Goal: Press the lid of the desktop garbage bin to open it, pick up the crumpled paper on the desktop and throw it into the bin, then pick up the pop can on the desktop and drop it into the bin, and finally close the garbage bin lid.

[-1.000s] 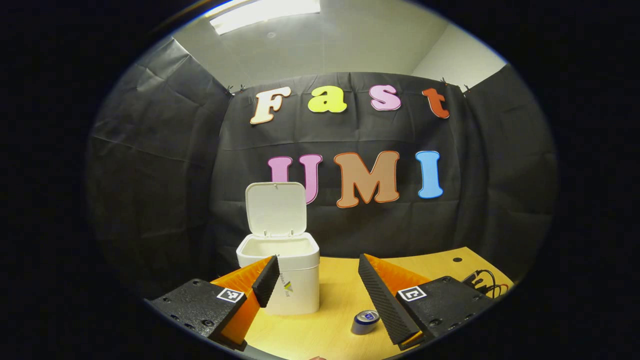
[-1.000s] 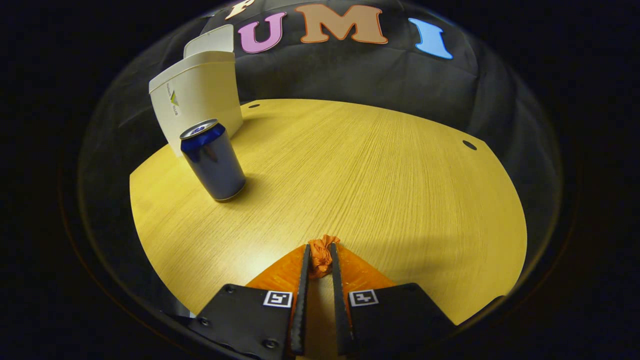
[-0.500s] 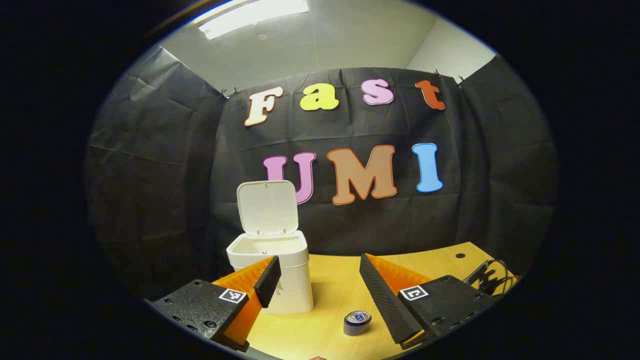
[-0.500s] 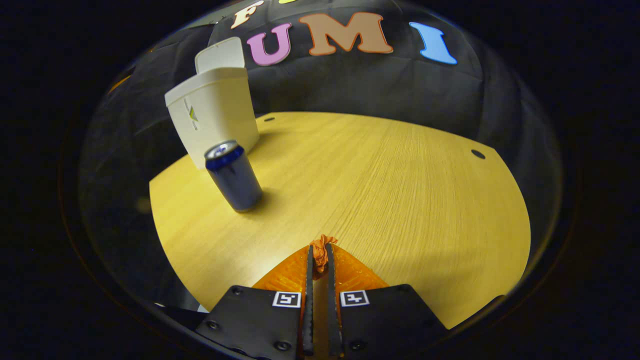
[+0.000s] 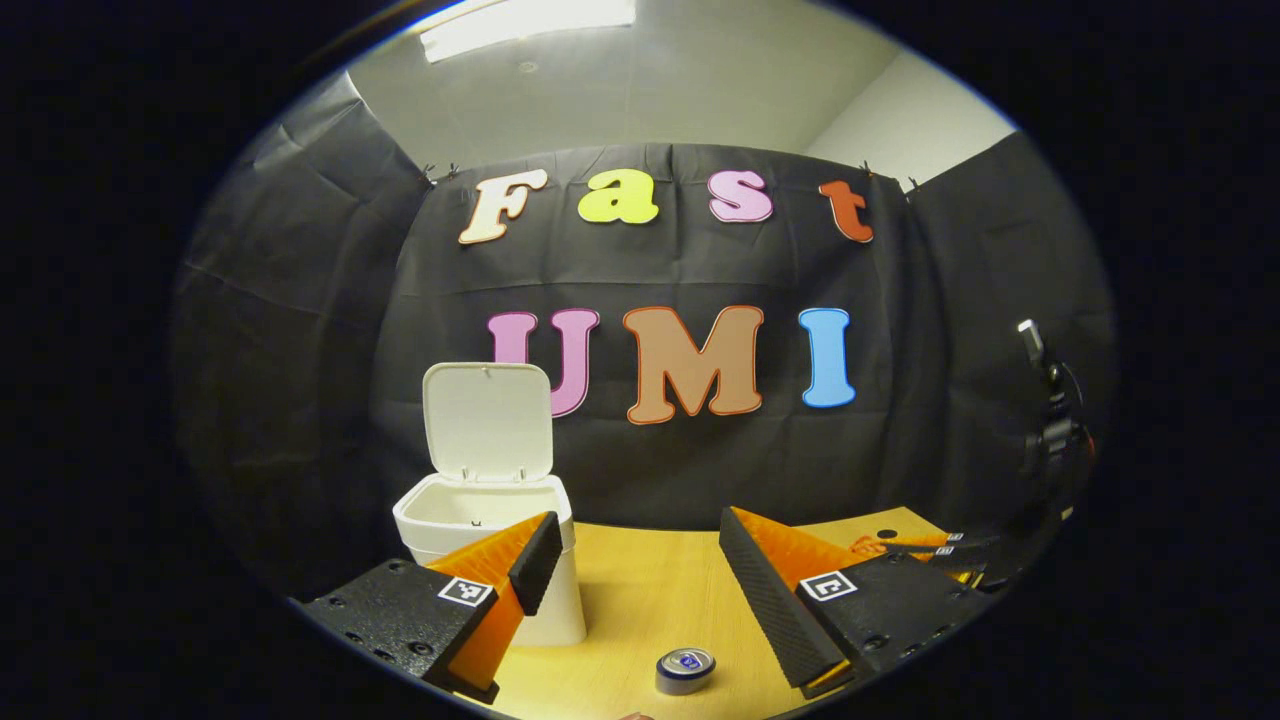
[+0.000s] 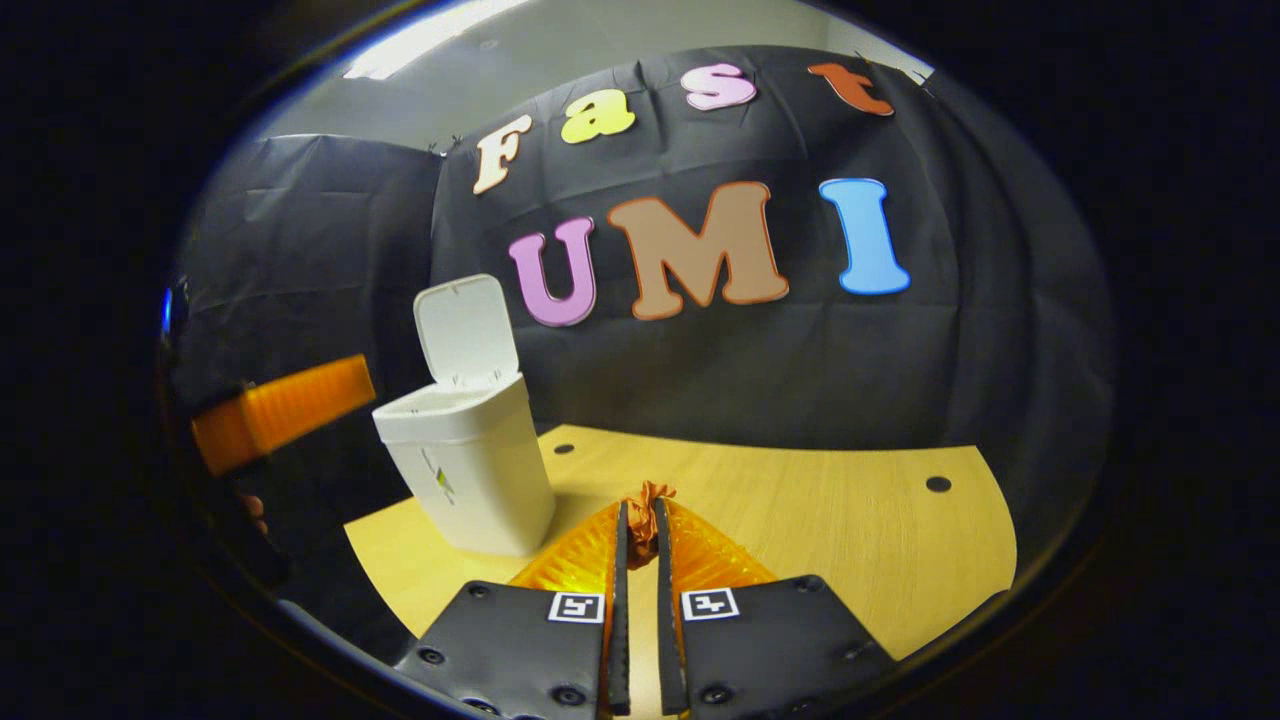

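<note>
Your right gripper [image 6: 638,520] has the crumpled paper [image 6: 645,507] pinched between its two fingers, which stand almost closed with only the orange wad between them, and in the last second it has come up off the desk [image 6: 800,520]: a second ago its view looked down on bare wood with the pop can standing to the left, and now the right gripper view looks level across the desk at the booth wall, with the garbage bin [image 6: 468,470] ahead and to the left. So the grasp is made and held, and I judge you are in the carry toward the bin. The lid [image 6: 466,330] stands upright behind the open mouth, so the first step is done and nothing blocks the drop. Your left gripper [image 5: 640,570] hangs with its jaws wide apart and nothing in them; its view has swung a little, so the bin [image 5: 490,560] now sits farther left than half a second ago, and your right gripper shows at its far right edge. The pop can [image 5: 685,670] stands upright on the near part of the desk, between the left gripper's fingers as seen, untouched. What remains: bring the paper over the mouth, let go, then fetch the can and shut the lid. Mind that the wad sits only at the fingertips and could slip if you loosen the grip early.
</note>
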Demonstrator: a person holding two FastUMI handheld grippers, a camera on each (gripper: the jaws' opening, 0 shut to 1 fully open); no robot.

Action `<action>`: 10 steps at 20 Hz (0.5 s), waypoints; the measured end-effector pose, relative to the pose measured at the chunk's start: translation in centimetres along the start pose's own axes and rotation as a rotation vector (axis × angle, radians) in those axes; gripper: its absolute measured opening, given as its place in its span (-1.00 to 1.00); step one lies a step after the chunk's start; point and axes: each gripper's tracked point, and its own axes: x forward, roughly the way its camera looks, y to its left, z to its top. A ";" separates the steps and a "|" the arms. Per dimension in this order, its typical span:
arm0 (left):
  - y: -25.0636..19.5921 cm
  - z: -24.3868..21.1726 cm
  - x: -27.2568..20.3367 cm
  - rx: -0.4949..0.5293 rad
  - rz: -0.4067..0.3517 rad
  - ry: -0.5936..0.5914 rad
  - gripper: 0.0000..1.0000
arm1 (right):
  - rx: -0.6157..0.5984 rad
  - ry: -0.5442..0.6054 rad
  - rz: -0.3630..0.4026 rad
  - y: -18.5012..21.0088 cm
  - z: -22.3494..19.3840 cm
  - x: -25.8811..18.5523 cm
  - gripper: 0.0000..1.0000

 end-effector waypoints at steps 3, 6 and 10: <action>1.3 -0.1 0.7 -0.010 -0.003 -0.001 0.99 | -0.032 -0.098 0.021 2.7 5.8 0.2 -0.73; 3.3 -0.1 0.9 -0.026 0.019 -0.008 0.90 | -0.073 -0.157 0.066 5.6 9.1 2.0 -0.74; 6.7 -0.5 0.8 -0.035 0.065 0.000 0.90 | -0.112 -0.197 0.129 9.9 12.4 4.8 -0.74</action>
